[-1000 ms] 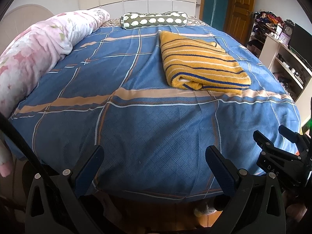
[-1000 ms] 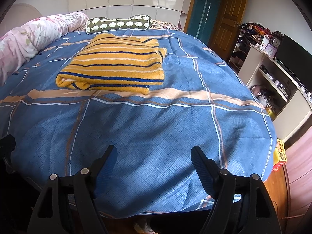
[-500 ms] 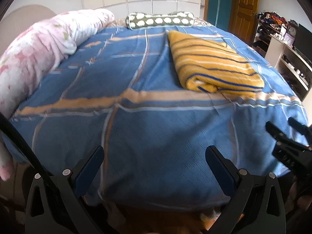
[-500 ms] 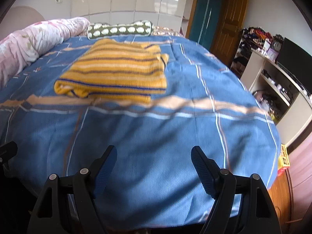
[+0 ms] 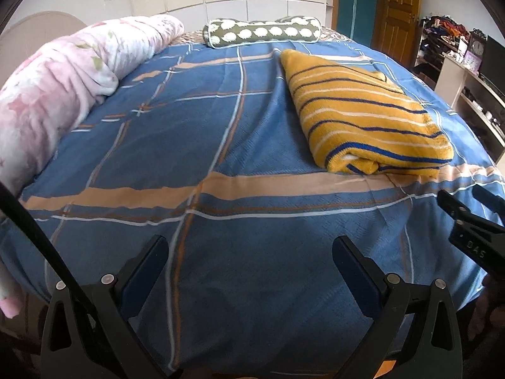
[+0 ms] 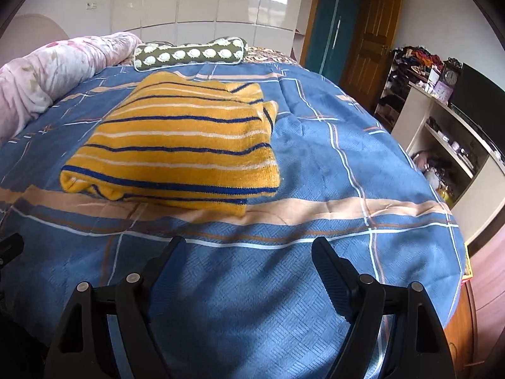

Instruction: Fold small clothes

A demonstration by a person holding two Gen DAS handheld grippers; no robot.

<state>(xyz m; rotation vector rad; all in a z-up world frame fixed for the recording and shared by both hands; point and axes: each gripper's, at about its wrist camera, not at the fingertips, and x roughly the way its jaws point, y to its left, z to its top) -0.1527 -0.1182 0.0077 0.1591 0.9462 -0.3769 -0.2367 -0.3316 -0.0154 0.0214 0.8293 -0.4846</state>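
A folded yellow sweater with blue and white stripes [image 5: 366, 117] [image 6: 180, 145] lies on the blue plaid bedspread [image 5: 221, 145] [image 6: 315, 170], towards the right half of the bed. My left gripper [image 5: 249, 249] hovers open over the near part of the bed, with nothing between its fingers; the sweater is ahead and to its right. My right gripper [image 6: 249, 249] is also open and holds nothing, with the sweater just ahead and slightly left. The right gripper's black tips [image 5: 467, 208] show at the right edge of the left wrist view.
A rolled pink floral quilt [image 5: 53, 94] [image 6: 53, 66] lies along the bed's left side. A green bolster pillow with white dots [image 5: 262, 31] [image 6: 189, 52] sits at the head. White shelving with clutter [image 6: 448, 145] and a wooden door [image 6: 369, 47] stand to the right.
Both grippers have moved forward over the bed towards the sweater, which looks larger and nearer now. Both stay open.
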